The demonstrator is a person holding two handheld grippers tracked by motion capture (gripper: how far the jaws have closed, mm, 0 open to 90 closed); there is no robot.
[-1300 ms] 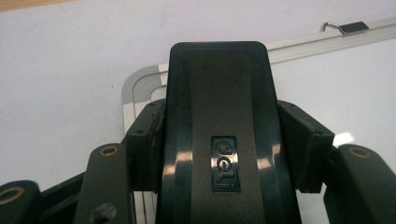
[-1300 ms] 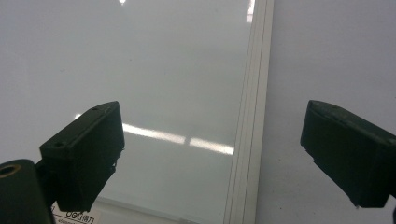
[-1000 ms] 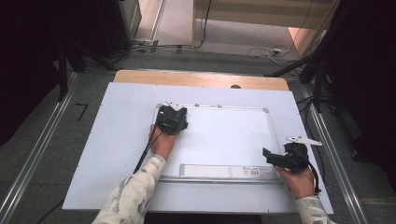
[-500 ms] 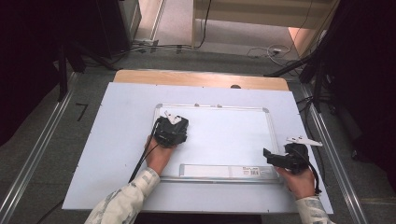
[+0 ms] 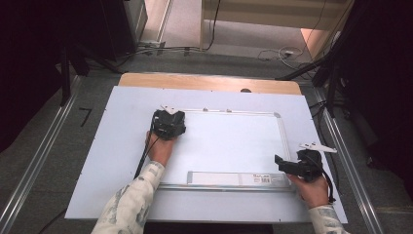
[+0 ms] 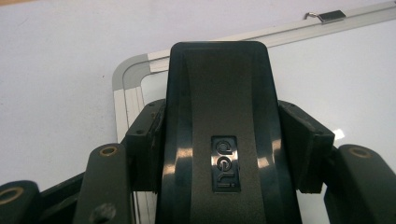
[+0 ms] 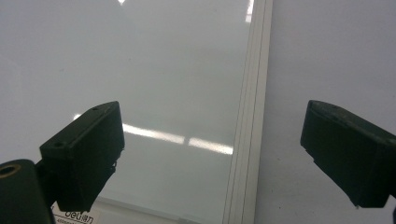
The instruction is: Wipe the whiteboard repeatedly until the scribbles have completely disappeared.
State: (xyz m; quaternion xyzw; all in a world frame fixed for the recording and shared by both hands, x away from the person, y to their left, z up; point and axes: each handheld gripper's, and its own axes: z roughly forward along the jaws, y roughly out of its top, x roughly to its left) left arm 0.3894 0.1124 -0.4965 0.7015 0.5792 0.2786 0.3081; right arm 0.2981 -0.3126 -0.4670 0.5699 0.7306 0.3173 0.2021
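A white whiteboard (image 5: pixel 229 141) with a silver frame lies flat on the table. My left gripper (image 5: pixel 169 123) is at the board's upper left corner, shut on a black eraser (image 6: pixel 219 93) with a small logo plate; the jaws clamp its two sides. The board's rounded frame corner (image 6: pixel 128 74) lies just beyond the eraser. My right gripper (image 5: pixel 285 165) hovers at the board's lower right, open and holding nothing. In the right gripper view its jaws (image 7: pixel 215 154) straddle the board's right frame strip (image 7: pixel 247 140), with white board surface (image 7: pixel 140 70) to the left.
A pen tray (image 5: pixel 229 178) with a label runs along the board's near edge. The board rests on a pale sheet (image 5: pixel 112 161) that covers a wooden table (image 5: pixel 195 80). Metal rails (image 5: pixel 44 161) flank both sides, and cables lie on the floor beyond.
The left gripper with the eraser slid toward the near side, then back up and a little to the left, near the board's corner. The right gripper has stayed in place.
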